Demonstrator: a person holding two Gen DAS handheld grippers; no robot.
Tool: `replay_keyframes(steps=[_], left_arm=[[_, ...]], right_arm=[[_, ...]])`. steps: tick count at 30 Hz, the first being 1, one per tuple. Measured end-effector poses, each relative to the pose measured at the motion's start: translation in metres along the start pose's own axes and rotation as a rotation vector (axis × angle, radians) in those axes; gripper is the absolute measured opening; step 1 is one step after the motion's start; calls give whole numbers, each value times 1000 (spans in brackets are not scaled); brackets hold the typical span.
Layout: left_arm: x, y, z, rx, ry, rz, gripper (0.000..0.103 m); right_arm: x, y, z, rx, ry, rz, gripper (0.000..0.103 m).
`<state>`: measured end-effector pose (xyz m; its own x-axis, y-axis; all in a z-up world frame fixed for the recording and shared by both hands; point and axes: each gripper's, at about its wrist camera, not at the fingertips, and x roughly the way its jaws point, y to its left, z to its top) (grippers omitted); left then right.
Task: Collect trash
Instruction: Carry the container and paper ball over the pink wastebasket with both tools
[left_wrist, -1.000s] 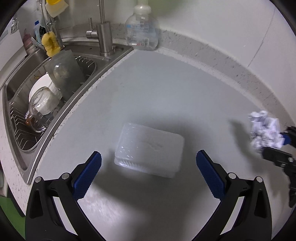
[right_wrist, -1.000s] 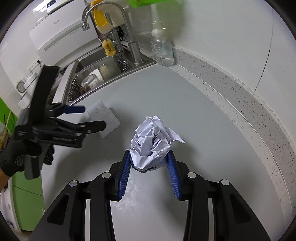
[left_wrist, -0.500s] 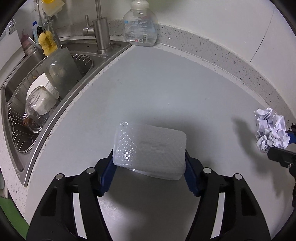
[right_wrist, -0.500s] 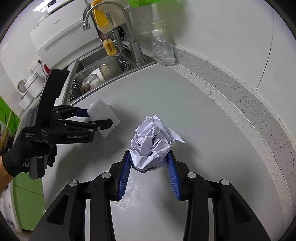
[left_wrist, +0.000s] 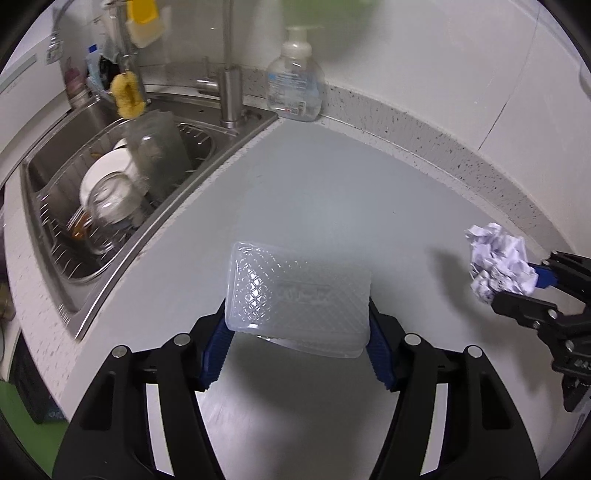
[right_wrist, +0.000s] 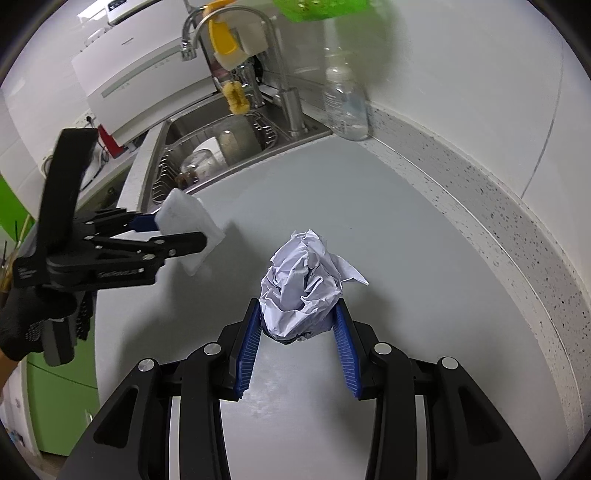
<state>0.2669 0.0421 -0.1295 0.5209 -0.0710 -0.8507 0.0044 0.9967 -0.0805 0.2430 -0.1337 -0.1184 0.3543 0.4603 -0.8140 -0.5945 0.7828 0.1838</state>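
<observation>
We see a pale grey worktop (left_wrist: 332, 206) with a speckled stone upstand (left_wrist: 424, 136) curving along its back edge below the white wall. At the back corner a clear pump soap bottle (left_wrist: 294, 90) stands on it, against the upstand. A stainless steel sink (left_wrist: 48, 192) is set into its left side, with the tap base (left_wrist: 231, 99) on the sink's rim.
</observation>
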Motion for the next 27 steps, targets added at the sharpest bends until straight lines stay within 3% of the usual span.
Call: replay_keyframes(steps=[7, 14, 21, 27], left_arm=[[-62, 31, -36, -52, -45, 27, 63], [-144, 77, -91, -137, -110, 81, 63], [-220, 144, -180, -261, -139, 173, 63], [-261, 203, -265, -386, -131, 247, 63]], right_arm=[[-12, 43, 1, -60, -12, 21, 38], [-28, 128, -4, -168, -28, 94, 38], [-29, 237, -15, -298, -24, 204, 38], [-12, 327, -30, -399, 11, 284, 38]])
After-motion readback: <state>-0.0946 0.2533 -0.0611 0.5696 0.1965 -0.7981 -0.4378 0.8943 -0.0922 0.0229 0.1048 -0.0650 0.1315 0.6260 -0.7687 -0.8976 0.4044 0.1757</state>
